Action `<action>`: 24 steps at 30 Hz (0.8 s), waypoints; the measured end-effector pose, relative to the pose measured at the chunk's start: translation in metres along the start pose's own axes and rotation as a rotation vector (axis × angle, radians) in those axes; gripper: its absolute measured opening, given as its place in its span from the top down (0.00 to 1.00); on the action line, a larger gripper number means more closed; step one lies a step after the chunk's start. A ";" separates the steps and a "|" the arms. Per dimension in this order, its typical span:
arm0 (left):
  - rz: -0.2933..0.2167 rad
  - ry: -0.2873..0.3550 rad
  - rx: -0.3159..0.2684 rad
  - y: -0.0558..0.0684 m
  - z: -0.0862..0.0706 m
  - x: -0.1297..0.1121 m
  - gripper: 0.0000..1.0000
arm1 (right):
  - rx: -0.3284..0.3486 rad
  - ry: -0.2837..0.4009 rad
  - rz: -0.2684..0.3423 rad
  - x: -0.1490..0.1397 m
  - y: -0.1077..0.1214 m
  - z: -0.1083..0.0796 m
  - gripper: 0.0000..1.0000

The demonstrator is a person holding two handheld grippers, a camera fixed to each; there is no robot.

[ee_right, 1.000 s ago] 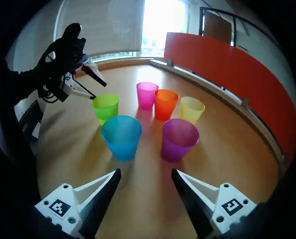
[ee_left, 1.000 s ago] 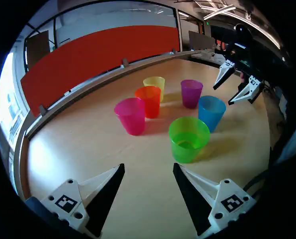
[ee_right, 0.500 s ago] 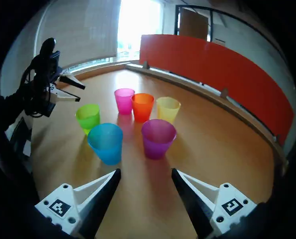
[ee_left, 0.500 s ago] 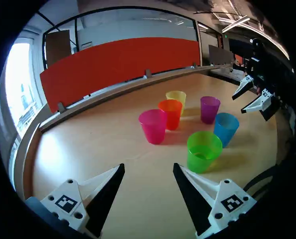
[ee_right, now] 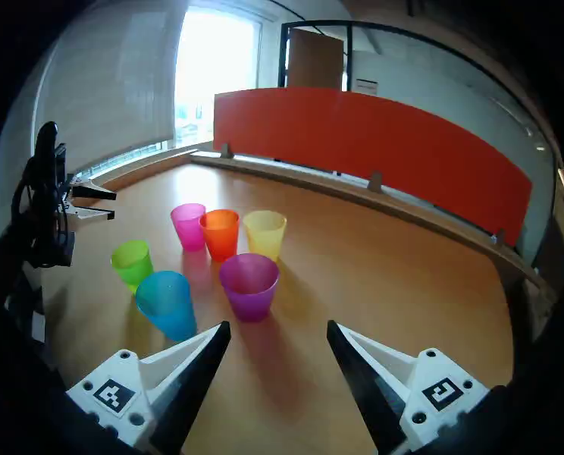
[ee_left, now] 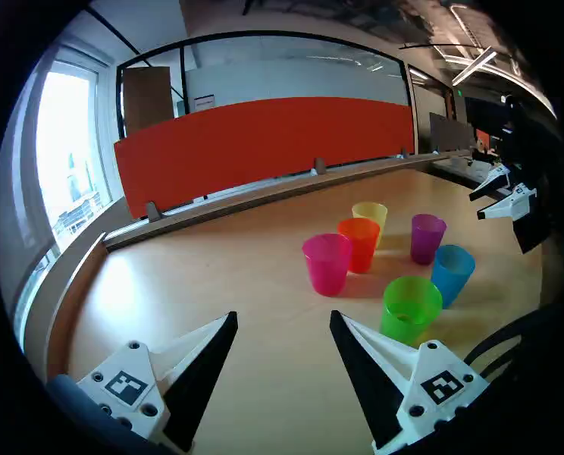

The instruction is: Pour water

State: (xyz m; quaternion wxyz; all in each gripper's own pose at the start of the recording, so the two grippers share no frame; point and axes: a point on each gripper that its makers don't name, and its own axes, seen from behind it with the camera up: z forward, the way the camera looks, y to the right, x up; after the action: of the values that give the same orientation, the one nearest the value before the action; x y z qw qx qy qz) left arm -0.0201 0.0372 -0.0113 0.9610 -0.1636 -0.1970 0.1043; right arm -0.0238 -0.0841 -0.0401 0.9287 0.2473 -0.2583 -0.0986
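Note:
Several coloured plastic cups stand upright in a cluster on the wooden table (ee_left: 198, 288): pink (ee_left: 327, 263), orange (ee_left: 358, 243), yellow (ee_left: 369, 221), purple (ee_left: 427, 237), blue (ee_left: 452, 274) and green (ee_left: 411, 307). My left gripper (ee_left: 283, 315) is open and empty, well short of the cups, with the green cup nearest beside its right finger. My right gripper (ee_right: 278, 324) is open and empty, just behind the purple cup (ee_right: 249, 285) and the blue cup (ee_right: 167, 303). Across the cluster, each view shows the other gripper: the right one (ee_left: 502, 193) and the left one (ee_right: 92, 203). Whether any cup holds water I cannot tell.
A red partition (ee_left: 267, 148) runs along the table's far edge above a raised wooden rim (ee_right: 373, 199). A bright window (ee_right: 214, 72) lies beyond the table's end. Bare tabletop spreads to the left of the cups in the left gripper view.
Both grippers have drawn back from the cups, which now look smaller. The cluster has slid right in the left gripper view and left in the right gripper view. Both stay open.

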 end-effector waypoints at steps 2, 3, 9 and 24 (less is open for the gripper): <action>-0.013 0.014 0.011 -0.003 -0.001 0.002 0.10 | -0.034 0.016 0.004 0.004 0.007 0.000 0.01; -0.019 0.020 0.016 -0.004 -0.001 0.003 0.10 | -0.049 0.023 0.007 0.005 0.010 0.000 0.01; -0.073 0.063 0.057 -0.013 -0.004 0.009 0.10 | -0.116 0.059 0.045 0.008 0.025 0.001 0.01; -0.152 0.130 0.151 -0.032 -0.008 0.013 0.10 | -0.251 0.168 0.124 0.021 0.057 0.003 0.01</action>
State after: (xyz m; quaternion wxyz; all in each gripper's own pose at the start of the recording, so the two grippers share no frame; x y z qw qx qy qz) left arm -0.0010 0.0088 -0.0028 0.9864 -0.0819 -0.1379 0.0347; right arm -0.0046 -0.0430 -0.0005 0.9749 0.1203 -0.1800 -0.0514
